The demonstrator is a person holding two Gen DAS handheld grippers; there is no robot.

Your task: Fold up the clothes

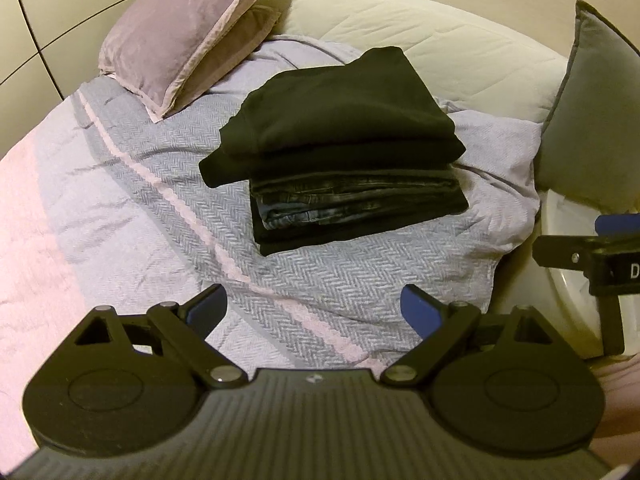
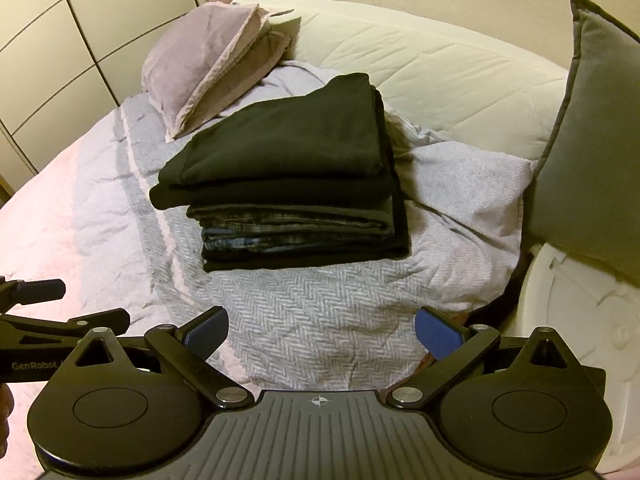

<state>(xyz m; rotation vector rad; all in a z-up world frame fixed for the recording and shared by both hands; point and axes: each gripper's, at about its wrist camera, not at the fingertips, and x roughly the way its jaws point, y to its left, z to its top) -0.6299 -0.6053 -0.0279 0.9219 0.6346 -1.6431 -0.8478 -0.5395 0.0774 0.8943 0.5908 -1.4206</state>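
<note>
The left gripper (image 1: 314, 312) hangs with its two blue-padded fingers (image 1: 420, 312) spread wide and nothing between them, low over the grey herringbone bedspread (image 1: 320, 276); the right gripper (image 2: 322, 334) is likewise spread and empty, just above the same cloth. Each view catches the other tool at its edge — the left wrist view sees part of the right gripper at its right border, the right wrist view sees black arms of the left gripper at its left border. Ahead of both lies one stack of folded clothes (image 1: 340, 152), well apart from the fingers: a black top (image 2: 288, 140) uppermost, another dark fold under it, folded jeans (image 2: 288, 232) in the middle and a dark piece at the bottom; the exact number of garments cannot be told. Beyond the stack two mauve pillows (image 1: 176, 36) lean one on the other, and one grey cushion (image 2: 592, 128) stands at the right against the pale quilted headboard (image 2: 440, 64). Only the right wrist view shows the white round object (image 2: 580, 320) beside the bed in full, and more of the cream wardrobe panels (image 2: 60, 40).
</note>
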